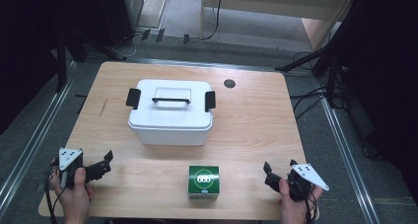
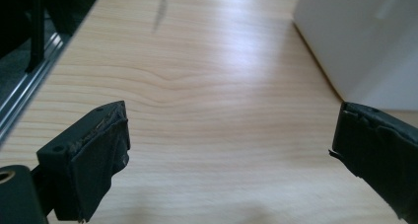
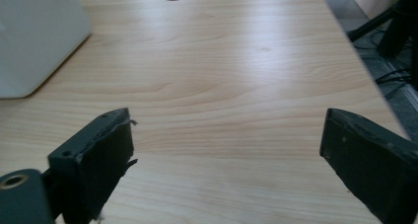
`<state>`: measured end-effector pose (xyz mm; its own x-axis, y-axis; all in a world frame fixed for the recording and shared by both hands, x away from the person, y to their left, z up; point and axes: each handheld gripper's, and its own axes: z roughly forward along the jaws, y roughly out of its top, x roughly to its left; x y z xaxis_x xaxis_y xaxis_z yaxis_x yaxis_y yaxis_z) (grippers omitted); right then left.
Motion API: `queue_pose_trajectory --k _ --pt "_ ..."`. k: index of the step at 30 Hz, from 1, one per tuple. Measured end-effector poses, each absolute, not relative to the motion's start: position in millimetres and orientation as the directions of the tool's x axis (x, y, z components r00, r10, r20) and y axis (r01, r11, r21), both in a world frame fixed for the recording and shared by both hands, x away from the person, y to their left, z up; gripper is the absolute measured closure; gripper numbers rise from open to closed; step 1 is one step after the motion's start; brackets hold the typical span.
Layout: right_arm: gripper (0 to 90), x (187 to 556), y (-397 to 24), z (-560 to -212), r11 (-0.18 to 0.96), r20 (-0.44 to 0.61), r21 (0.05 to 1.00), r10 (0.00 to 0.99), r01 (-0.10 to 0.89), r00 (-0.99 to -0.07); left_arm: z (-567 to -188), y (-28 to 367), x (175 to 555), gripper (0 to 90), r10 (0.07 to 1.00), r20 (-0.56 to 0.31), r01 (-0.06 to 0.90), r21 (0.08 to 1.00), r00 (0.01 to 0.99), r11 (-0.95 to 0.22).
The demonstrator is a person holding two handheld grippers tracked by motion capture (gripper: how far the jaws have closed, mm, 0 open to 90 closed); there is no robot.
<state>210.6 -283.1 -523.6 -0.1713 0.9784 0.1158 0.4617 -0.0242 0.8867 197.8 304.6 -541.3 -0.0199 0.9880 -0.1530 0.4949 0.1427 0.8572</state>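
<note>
the green box [image 1: 203,182] stood near the front edge of the table [image 1: 256,120], about midway between the two grippers and well apart from both. it was a small cube with a white round mark and white signs on its top and a pale band low on its front side. the left gripper [image 1: 105,164] was at the front left corner, its jaws wide apart with nothing between them. the right gripper [image 1: 280,167] was at the front right, jaws also wide apart and empty. behind the box stood a white bin [image 1: 170,128] with a closed lid, a black handle and black clips.
</note>
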Motion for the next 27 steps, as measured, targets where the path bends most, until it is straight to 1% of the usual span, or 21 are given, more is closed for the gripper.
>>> queue_pose_trajectory --k 2,3,4,5,7,8,9,10,11,12,14,16,19,20,21,22,23,24,26,27 --pt "6.2 210.1 -294.9 -522.4 -0.058 0.14 0.892 0.978 0.448 -0.152 -542.6 311.0 198.6 1.4 0.989 -0.141 0.476 0.868 -0.042 0.144" --pt "7.9 209.6 -300.6 -521.7 -0.075 0.15 0.896 0.979 0.437 -0.14 -543.3 313.3 199.4 1.4 0.99 -0.129 0.471 0.871 -0.053 0.139" --pt "11.4 209.2 -306.1 -521.1 -0.085 0.15 0.905 0.981 0.417 -0.126 -544.0 315.5 200.3 1.4 0.99 -0.128 0.469 0.872 -0.057 0.14" --pt "12.7 208.9 -311.3 -520.5 -0.083 0.143 0.915 0.982 0.395 -0.125 -545.5 317.5 202.6 1.4 0.989 -0.132 0.464 0.874 -0.062 0.146" --pt "13.8 209.2 -318.7 -518.8 -0.038 0.095 0.923 0.987 0.384 -0.13 -546.7 319.5 206.0 1.5 0.988 -0.138 0.473 0.868 -0.066 0.152" --pt "18.3 210.1 -322.0 -517.1 0.011 0.044 0.926 0.99 0.377 -0.137 -547.2 319.9 207.7 1.5 0.988 -0.14 0.472 0.868 -0.066 0.155" --pt "18.3 210.1 -322.0 -517.1 0.011 0.044 0.926 0.99 0.377 -0.137 -547.4 319.8 208.9 1.5 0.989 -0.135 0.473 0.868 -0.066 0.15" --pt "20.7 210.7 -322.5 -516.1 0.011 0.041 0.928 0.991 0.373 -0.13 -547.8 319.3 209.7 1.5 0.99 -0.132 0.474 0.868 -0.059 0.144" --pt "19.3 211.5 -322.7 -514.9 0.006 0.047 0.93 0.99 0.367 -0.133 -547.9 318.7 209.9 1.4 0.99 -0.129 0.477 0.868 -0.055 0.14" --pt "18.8 214.0 -321.8 -513.2 0.014 0.05 0.923 0.986 0.384 -0.156 -549.0 317.6 210.4 1.4 0.992 -0.115 0.487 0.865 -0.051 0.125" --pt "18.9 217.2 -318.9 -510.5 0.034 0.047 0.917 0.98 0.397 -0.193 -549.8 316.9 210.9 1.5 0.992 -0.115 0.487 0.864 -0.053 0.126" --pt "19.2 219.3 -316.9 -508.9 0.048 0.038 0.913 0.979 0.406 -0.203 -550.4 316.0 211.7 1.4 0.993 -0.114 0.491 0.863 -0.042 0.119" --pt "21.1 228.8 -310.4 -499.2 0.114 -0.015 0.916 0.968 0.386 -0.25 -551.1 313.4 212.3 1.4 0.994 -0.106 0.494 0.863 -0.03 0.108" --pt "21.1 228.8 -310.4 -499.2 0.114 -0.015 0.916 0.968 0.386 -0.25 -551.2 312.6 212.3 1.4 0.995 -0.101 0.493 0.864 -0.026 0.1" --pt "21.9 236.2 -307.3 -495.6 0.174 -0.083 0.908 0.966 0.38 -0.243 -551.2 311.7 212.3 1.4 0.995 -0.092 0.492 0.866 -0.026 0.093" --pt "21.9 236.2 -307.3 -495.6 0.174 -0.083 0.908 0.966 0.38 -0.243 -551.2 311.7 212.3 1.4 0.995 -0.092 0.492 0.866 -0.026 0.093" --pt "18.9 244.0 -306.0 -493.0 0.169 -0.071 0.901 0.966 0.399 -0.249 -551.2 311.6 212.5 1.4 0.995 -0.091 0.492 0.866 -0.027 0.093" --pt "18.9 244.0 -306.0 -493.0 0.169 -0.071 0.901 0.966 0.399 -0.249 -551.3 311.8 212.7 1.4 0.995 -0.095 0.491 0.866 -0.027 0.096" --pt "5.5 251.2 -304.7 -490.5 0.151 -0.021 0.888 0.957 0.435 -0.289 -551.1 312.5 212.3 1.4 0.994 -0.102 0.492 0.864 -0.025 0.101" --pt "1.7 254.0 -303.4 -488.7 0.144 0.005 0.873 0.952 0.465 -0.305 -551.0 312.7 212.2 1.4 0.994 -0.105 0.494 0.863 -0.024 0.103"
